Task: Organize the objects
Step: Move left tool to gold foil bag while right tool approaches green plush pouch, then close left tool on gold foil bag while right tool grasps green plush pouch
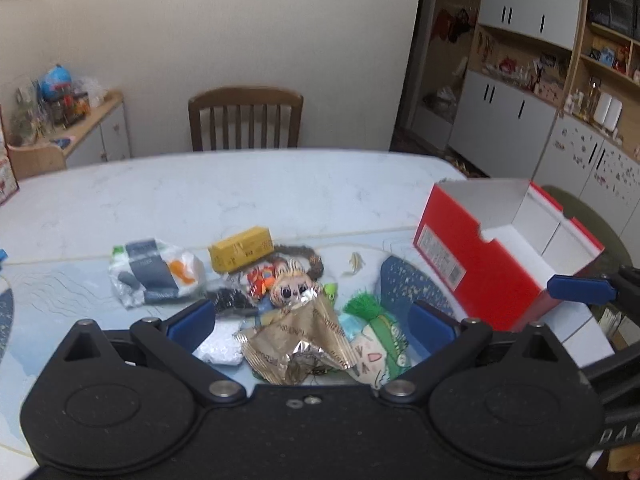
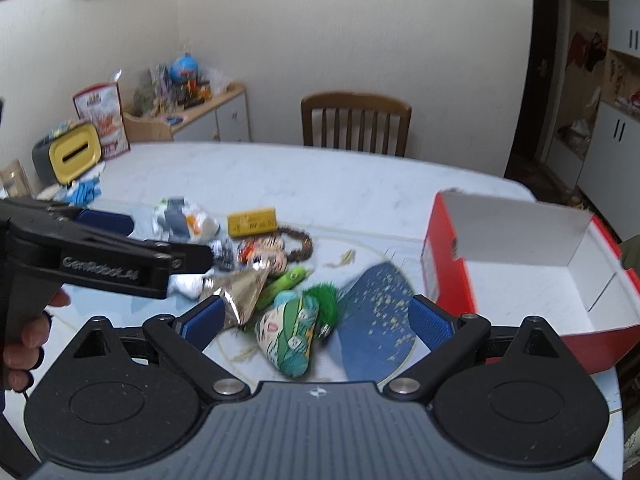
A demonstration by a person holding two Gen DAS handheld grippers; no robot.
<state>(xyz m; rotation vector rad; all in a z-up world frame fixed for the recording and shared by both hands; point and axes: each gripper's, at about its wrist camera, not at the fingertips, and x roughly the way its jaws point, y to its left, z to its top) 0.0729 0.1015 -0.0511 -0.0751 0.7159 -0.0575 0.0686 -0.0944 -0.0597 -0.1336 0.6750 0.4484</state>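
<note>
A heap of small items lies on the marble table [image 1: 240, 192]. It holds a crumpled foil wrapper [image 1: 296, 344], a plush toy with green hair [image 1: 372, 336], a doll's face [image 1: 290, 286], a yellow box [image 1: 242, 249] and a white-grey plastic packet [image 1: 156, 272]. My left gripper [image 1: 312, 326] stands open just above the wrapper and plush toy. My right gripper [image 2: 316, 322] is open over the plush toy [image 2: 292, 332], with the wrapper [image 2: 240, 292] by its left finger. An open red box [image 2: 444, 280] with a white inside stands to the right.
A wooden chair [image 2: 356, 120] stands behind the table. A yellow-lidded container [image 2: 74, 156] and a printed carton [image 2: 102, 120] sit at the far left. A beaded bracelet [image 2: 304, 244] and a green toy [image 2: 288, 278] lie in the heap. A hand [image 2: 24, 336] holds the left tool.
</note>
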